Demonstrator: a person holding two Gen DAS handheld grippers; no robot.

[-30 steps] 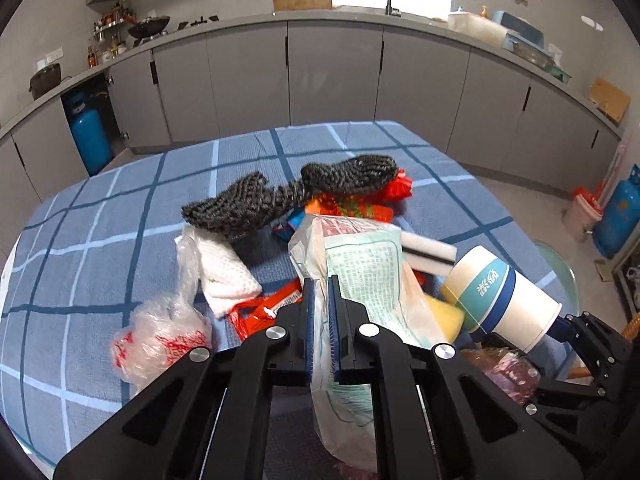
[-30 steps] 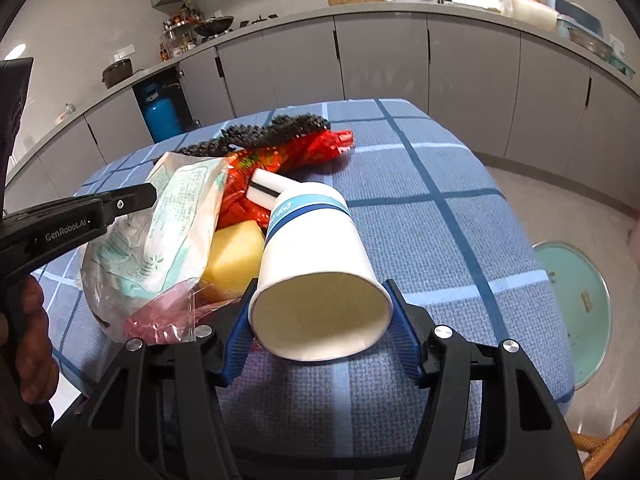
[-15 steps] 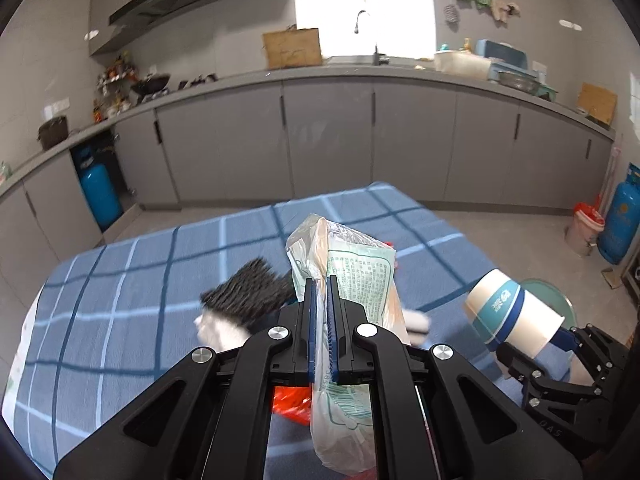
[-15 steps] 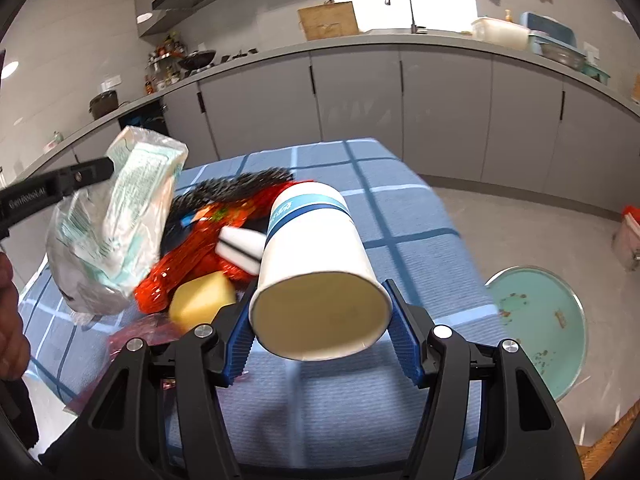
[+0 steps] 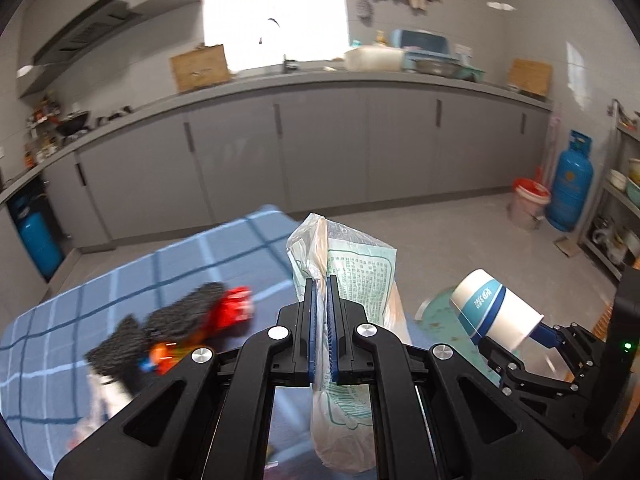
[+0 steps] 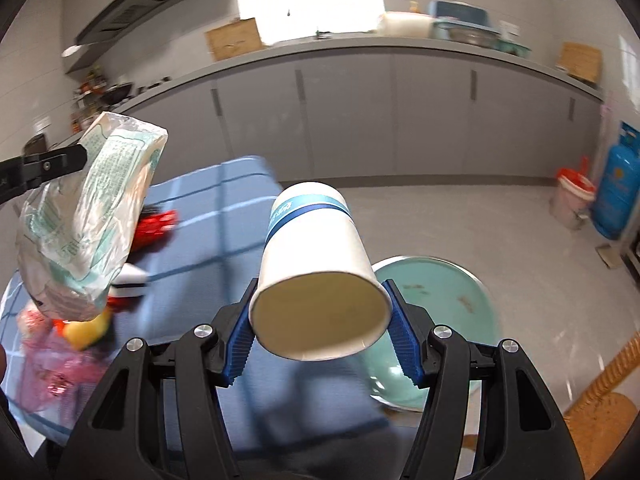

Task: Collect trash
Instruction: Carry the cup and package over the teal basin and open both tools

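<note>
While the left tool [image 5: 320,316] pinches a plastic bag [image 5: 352,280] and the right tool [image 6: 320,340] clamps a paper cup [image 6: 316,276], wrappers [image 5: 232,312] behind them on the surface [image 5: 132,280] remain uncollected.

Grey cabinets [image 5: 320,152] under bright window [image 5: 272,12]; pale floor [image 5: 460,232].

Motion blur smears the trash pile [image 5: 180,328] on the table [image 5: 52,360].

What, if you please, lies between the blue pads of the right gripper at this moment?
A paper cup, white with a blue band, held sideways with its open mouth toward the camera; the right wrist view shows it.
</note>
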